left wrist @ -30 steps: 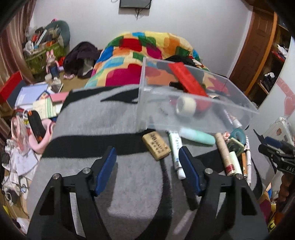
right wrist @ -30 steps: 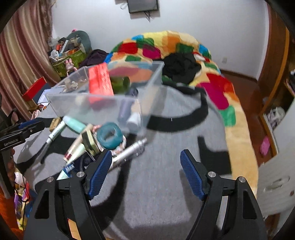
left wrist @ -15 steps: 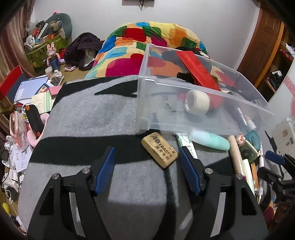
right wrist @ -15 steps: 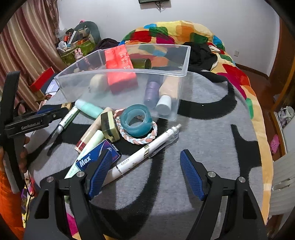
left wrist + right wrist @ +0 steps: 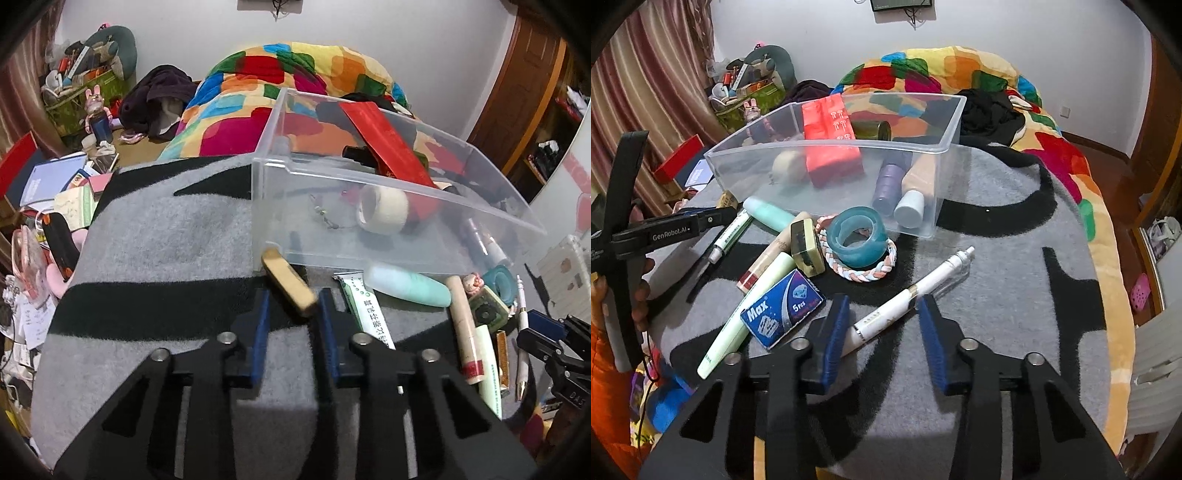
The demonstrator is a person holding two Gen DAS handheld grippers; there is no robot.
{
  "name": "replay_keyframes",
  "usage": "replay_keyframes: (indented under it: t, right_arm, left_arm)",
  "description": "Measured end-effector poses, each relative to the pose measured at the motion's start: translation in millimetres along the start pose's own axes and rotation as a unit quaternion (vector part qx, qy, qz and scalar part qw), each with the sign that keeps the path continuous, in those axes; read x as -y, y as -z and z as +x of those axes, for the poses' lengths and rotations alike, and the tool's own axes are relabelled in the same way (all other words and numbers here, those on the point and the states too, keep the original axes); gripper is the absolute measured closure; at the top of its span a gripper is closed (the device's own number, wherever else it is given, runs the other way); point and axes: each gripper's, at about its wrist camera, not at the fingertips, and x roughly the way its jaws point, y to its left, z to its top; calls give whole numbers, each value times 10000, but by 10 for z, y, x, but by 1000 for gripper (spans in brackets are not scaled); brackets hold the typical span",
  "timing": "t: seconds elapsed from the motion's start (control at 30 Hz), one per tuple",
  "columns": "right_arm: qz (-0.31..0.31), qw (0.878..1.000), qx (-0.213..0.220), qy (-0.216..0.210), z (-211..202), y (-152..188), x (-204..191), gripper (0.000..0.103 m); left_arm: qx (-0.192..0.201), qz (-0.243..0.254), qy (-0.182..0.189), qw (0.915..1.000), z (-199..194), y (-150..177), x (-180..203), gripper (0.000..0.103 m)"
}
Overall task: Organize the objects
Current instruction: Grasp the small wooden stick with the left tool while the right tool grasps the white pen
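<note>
A clear plastic bin (image 5: 369, 173) (image 5: 827, 147) stands on the grey and black blanket and holds a red packet, a tape roll and bottles. My left gripper (image 5: 291, 295) is shut on a tan eraser (image 5: 290, 286), tilted on edge just in front of the bin's near corner. My right gripper (image 5: 882, 301) is part closed around a white pen (image 5: 908, 295) lying on the blanket; the pads do not seem to touch it. Loose items lie before the bin: a teal tape ring (image 5: 858, 236), a blue Max box (image 5: 783, 308), tubes and a mint bottle (image 5: 406, 288).
A braided bracelet (image 5: 864, 271) lies under the teal tape. A colourful quilt (image 5: 960, 74) lies behind the bin. Floor clutter and books (image 5: 55, 177) sit to the left of the blanket. A wooden door (image 5: 517, 92) is at the right.
My left gripper moved forward and closed on the tan eraser, tipping it on edge. My right gripper moved down towards the white pen and narrowed around it.
</note>
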Motion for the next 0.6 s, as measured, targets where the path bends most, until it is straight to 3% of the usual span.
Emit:
replay_keyframes:
  t: [0.17,0.3,0.4,0.47,0.6]
  right_arm:
    - [-105,9998,89,128,-103,45,68,75]
    - [-53,9993,83,365,-157,91,217,77]
    - [211,9995,34,248,-189,98,337,77]
    - [324,9992,47,229,-225,97,365,77]
    - [437,9987,44,261,-262,106,341,71]
  left_arm:
    - [38,-28,102,9999,-101,113,-69,94]
    - [31,27,174,9998,-215,202,-122,94]
    - [19,59,211,9998,-267,210,-139,93]
    - [58,119,144,9998,-287,176,-120,88]
    - [129,161,55,9998,-256,85,-74,68]
